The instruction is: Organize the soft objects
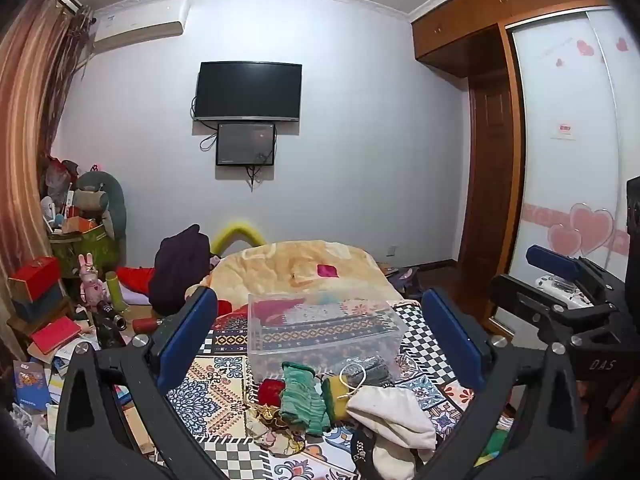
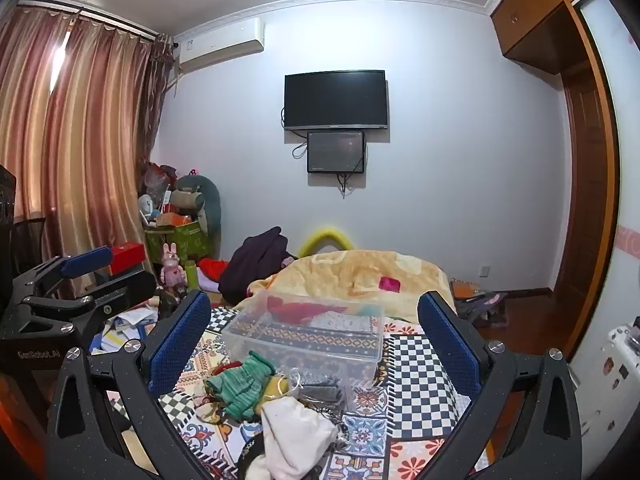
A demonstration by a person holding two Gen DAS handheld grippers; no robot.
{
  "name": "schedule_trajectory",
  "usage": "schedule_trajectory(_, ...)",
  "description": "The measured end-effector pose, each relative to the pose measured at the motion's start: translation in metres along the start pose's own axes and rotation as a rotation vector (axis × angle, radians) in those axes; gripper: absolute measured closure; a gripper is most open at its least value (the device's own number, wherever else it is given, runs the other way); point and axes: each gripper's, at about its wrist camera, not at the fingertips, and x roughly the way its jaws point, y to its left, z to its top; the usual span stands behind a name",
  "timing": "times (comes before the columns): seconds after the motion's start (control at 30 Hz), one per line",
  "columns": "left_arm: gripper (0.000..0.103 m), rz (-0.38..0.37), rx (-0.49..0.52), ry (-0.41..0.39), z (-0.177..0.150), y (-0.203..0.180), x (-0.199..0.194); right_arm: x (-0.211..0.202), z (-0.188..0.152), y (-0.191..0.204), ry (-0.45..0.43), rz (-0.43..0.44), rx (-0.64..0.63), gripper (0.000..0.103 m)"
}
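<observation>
A pile of soft items lies on the patterned bed cover (image 1: 224, 384): a green knit piece (image 1: 302, 400), a white cloth pouch (image 1: 394, 416), a grey knit piece (image 1: 370, 372), a small red piece (image 1: 270, 392) and a yellow piece (image 1: 336, 394). A clear plastic box (image 1: 320, 328) stands just behind the pile. My left gripper (image 1: 320, 336) is open and empty, raised above the pile. My right gripper (image 2: 316, 340) is open and empty, raised above the same pile: green knit (image 2: 240, 384), white pouch (image 2: 296, 436), clear box (image 2: 308, 332).
A yellow blanket (image 1: 296, 260) is heaped at the far end of the bed, with a dark garment (image 1: 180, 264) beside it. Boxes, books and toys (image 1: 60, 300) clutter the floor at left. A wardrobe (image 1: 560, 160) stands at right.
</observation>
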Motion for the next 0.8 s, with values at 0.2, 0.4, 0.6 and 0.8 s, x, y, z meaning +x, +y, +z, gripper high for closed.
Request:
schedule_trajectory(0.2, 0.000, 0.003, 0.005, -0.027, 0.000, 0.001, -0.003, -0.001, -0.001, 0.000, -0.004, -0.004, 0.003, 0.000)
schedule_trajectory(0.4, 0.000, 0.013, 0.007, -0.027, 0.002, -0.013, 0.002, -0.004, 0.006, -0.005, -0.007, -0.005, 0.011, 0.000)
schedule_trajectory(0.6, 0.000, -0.007, 0.020, -0.031, 0.007, -0.009, -0.003, -0.003, 0.002, -0.002, -0.012, -0.006, 0.018, 0.000)
schedule_trajectory(0.8, 0.000, -0.004, 0.019, -0.035, 0.006, -0.007, -0.005, -0.003, 0.001, -0.003, -0.016, -0.007, 0.018, 0.000)
